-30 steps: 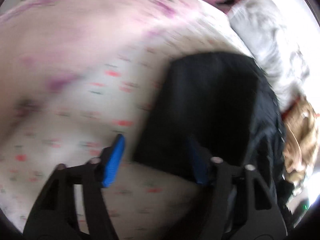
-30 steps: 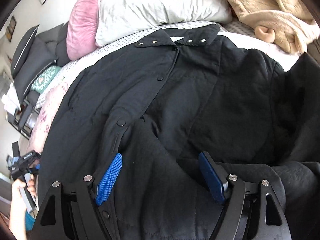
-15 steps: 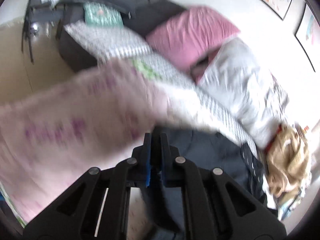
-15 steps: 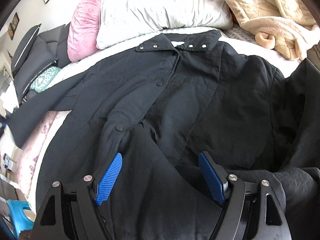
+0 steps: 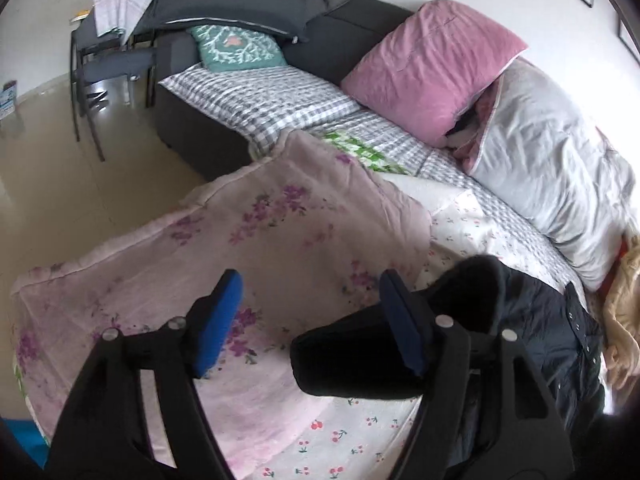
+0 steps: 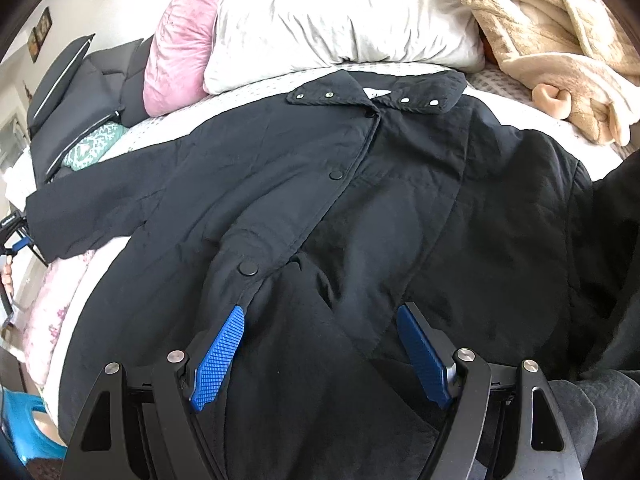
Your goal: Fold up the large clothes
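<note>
Standing wide apart with nothing pressed between them, the left gripper's [image 5: 308,320] fingers have just been opening; the cuff end of the black coat's sleeve [image 5: 360,360] lies past the right-hand finger, partly hidden behind it, and whether it touches that pad cannot be told. Under and ahead of these fingers spreads a pink flowered quilt [image 5: 248,248] on the bed [image 5: 472,220].

The right gripper [image 6: 320,352] likewise has its fingers spread wide, hovering over the lower front of the black coat [image 6: 360,200], gripping nothing. Beyond these fingers the coat lies flat, front up, its long axis running straight away from them: hem nearest, snap-studded collar [image 6: 376,92] farthest, pointing toward the white pillow [image 6: 340,16]. One sleeve stretches out crosswise to the left of the fingers, reaching the bed's edge, where the other gripper and a hand show small. A pink pillow [image 6: 176,40] sits left of the white one, a beige fleece robe [image 6: 560,40] to its right.
</note>
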